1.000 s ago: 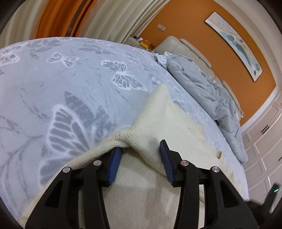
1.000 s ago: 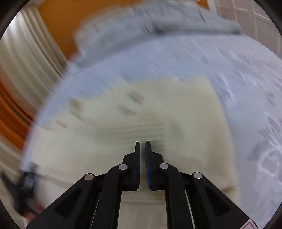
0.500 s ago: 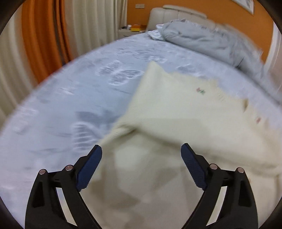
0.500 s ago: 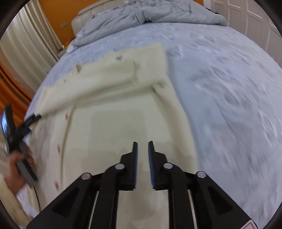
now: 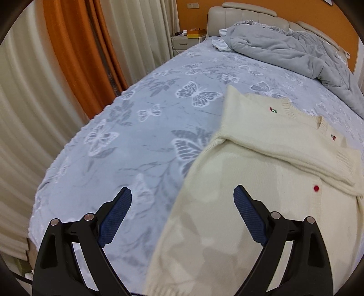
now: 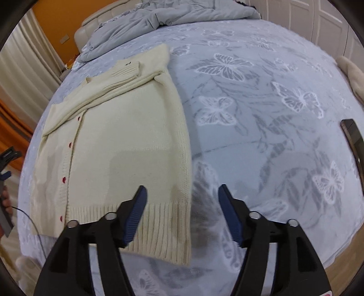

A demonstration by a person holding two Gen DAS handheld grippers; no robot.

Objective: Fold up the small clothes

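A cream knit cardigan [image 5: 245, 205] with red buttons lies flat on the butterfly-print bed, both sleeves folded across its chest. It also shows in the right wrist view [image 6: 127, 141]. My left gripper [image 5: 183, 206] is open and empty, above the cardigan's left side edge near the hem. My right gripper [image 6: 182, 200] is open and empty, above the cardigan's right hem corner [image 6: 179, 227].
The blue-grey butterfly bedspread [image 5: 136, 127] covers the bed. A rumpled grey duvet [image 5: 291, 47] lies by the headboard. Orange and cream curtains [image 5: 75, 59] hang at the left. A dark phone-like object [image 6: 353, 141] lies on the bed at the right. White cupboard doors [image 6: 318, 16] stand behind.
My left gripper let go of the sleeve, opened wide and drew back toward the hem. My right gripper opened from shut and also drew back to the hem corner.
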